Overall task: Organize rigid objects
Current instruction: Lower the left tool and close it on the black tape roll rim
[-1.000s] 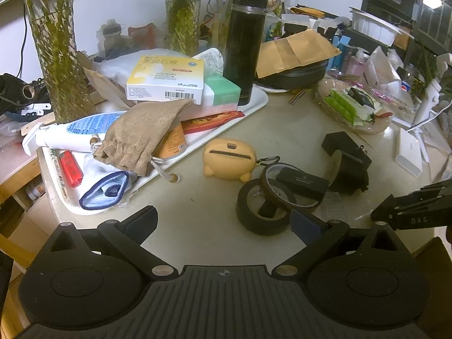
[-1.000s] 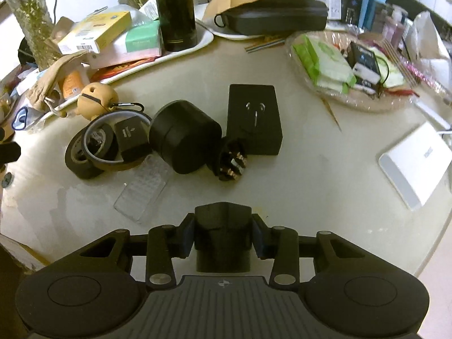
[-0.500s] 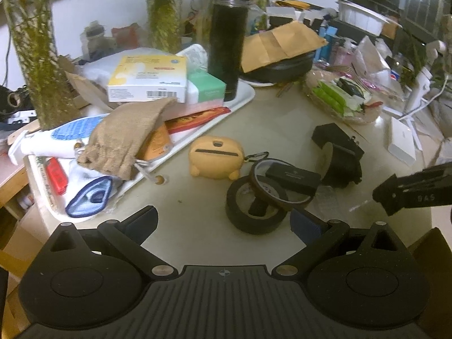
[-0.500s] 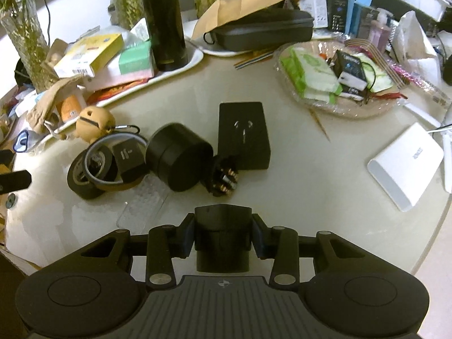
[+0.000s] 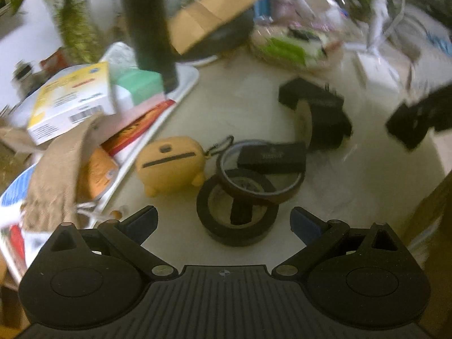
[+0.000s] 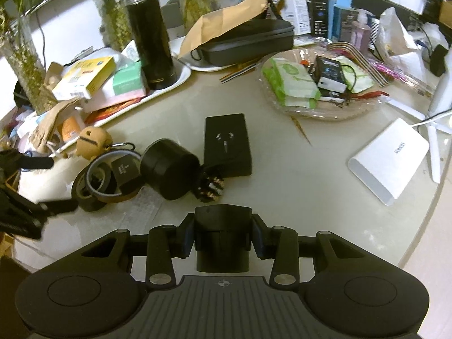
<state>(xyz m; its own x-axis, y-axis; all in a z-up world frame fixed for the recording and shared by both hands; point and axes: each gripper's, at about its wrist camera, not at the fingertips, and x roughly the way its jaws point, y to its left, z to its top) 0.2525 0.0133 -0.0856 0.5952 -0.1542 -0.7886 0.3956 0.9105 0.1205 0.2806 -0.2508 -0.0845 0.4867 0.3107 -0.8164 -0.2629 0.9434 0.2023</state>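
Observation:
My left gripper (image 5: 223,221) is open just above the pale table (image 5: 240,90), and a black tape roll (image 5: 240,236) lies right in front of its spread fingertips. A thinner brown tape ring (image 5: 293,183) leans on that roll with a small black box (image 5: 271,155) lying on it. A yellow case (image 5: 169,166) sits to the left. My right gripper (image 6: 223,237) is shut on a black block (image 6: 223,223), held above the table. Ahead of it lie a black cylinder (image 6: 169,169), a pronged plug (image 6: 210,188) and a flat black box (image 6: 227,144).
A white tray (image 6: 182,76) at the back left holds a black flask (image 6: 149,31), boxes and a cloth pouch. A round dish (image 6: 325,114) of packets stands at the back right, with a white box (image 6: 389,158) near the right edge. The left gripper (image 6: 28,206) shows at the left.
My left gripper has dropped and rolled, coming closer to the tape rolls; its view is now blurred. The right gripper has lifted slightly with the black block still in it.

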